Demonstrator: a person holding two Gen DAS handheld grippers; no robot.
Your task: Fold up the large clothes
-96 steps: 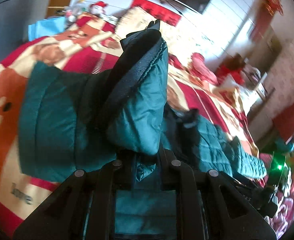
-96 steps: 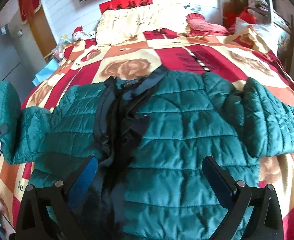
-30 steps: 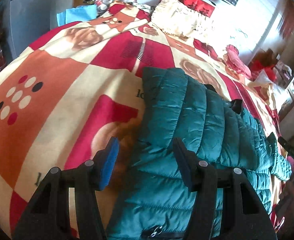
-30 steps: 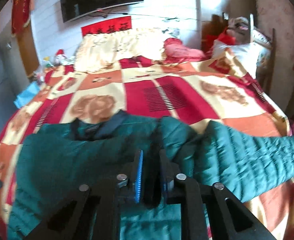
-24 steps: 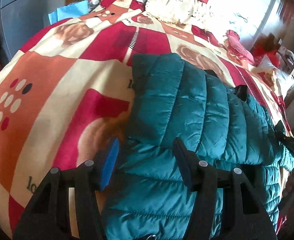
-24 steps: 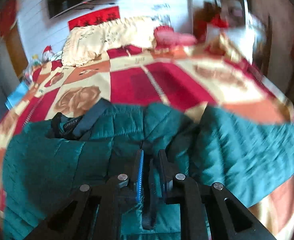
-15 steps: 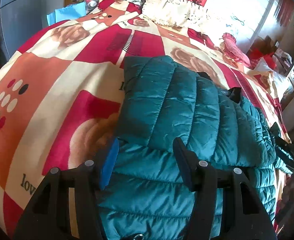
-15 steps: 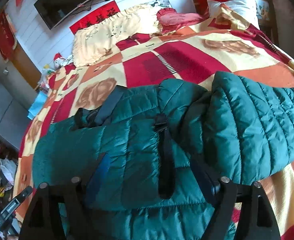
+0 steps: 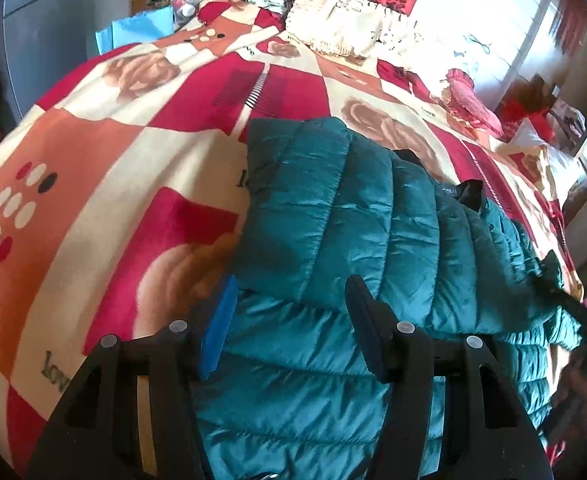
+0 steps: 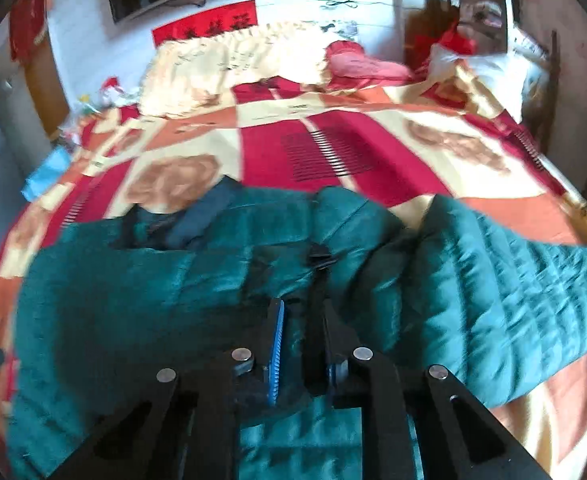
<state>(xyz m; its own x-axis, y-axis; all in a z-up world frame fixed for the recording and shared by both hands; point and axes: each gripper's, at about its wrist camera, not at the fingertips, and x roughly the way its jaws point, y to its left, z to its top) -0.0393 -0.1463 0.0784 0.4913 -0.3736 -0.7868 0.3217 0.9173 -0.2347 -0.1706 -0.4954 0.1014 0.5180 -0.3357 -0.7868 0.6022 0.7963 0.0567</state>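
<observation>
A teal quilted puffer jacket [image 9: 333, 248] lies on the bed, its left sleeve folded across the body. My left gripper [image 9: 289, 300] is open and empty, just above the jacket's lower left side. In the right wrist view the jacket [image 10: 133, 292] spreads across the bed with its right sleeve [image 10: 505, 280] lying out to the right. My right gripper [image 10: 301, 316] is shut on the jacket's dark front edge near the middle. The dark collar [image 10: 209, 208] shows at the far side.
The bed has a red, orange and cream patterned blanket [image 9: 113, 152]. Cream pillows [image 9: 345, 28] and a pink one [image 9: 469, 96] lie at the head. A grey cabinet [image 9: 41, 28] stands left. Clutter and furniture [image 10: 485, 28] stand at the right wall.
My right gripper was open half a second ago and has now closed on the jacket's front edge. My left gripper stays open and has barely moved over the folded sleeve.
</observation>
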